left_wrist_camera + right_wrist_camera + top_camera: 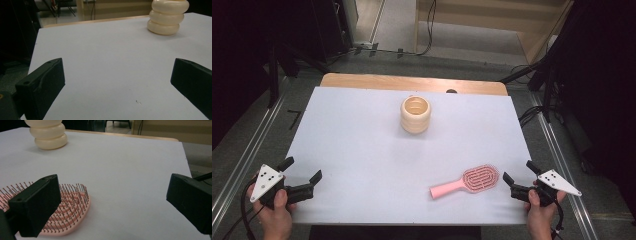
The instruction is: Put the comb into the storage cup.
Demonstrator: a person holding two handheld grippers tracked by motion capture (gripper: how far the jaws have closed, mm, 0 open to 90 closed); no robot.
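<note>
Pink plastic hairbrush (pixel 466 181) lies bristles up at the near right of the white-covered wooden worktop (pixel 362 145), just beside the right gripper (pixel 516 179), fingers open and empty. Left gripper (pixel 302 175) is open too. Cream ribbed cup (pixel 415 114) stands farther back. Grey floor (pixel 257 125) with cables surrounds.

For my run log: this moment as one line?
left gripper open, empty | right gripper open beside pink hairbrush | cream cup upright, far
</note>
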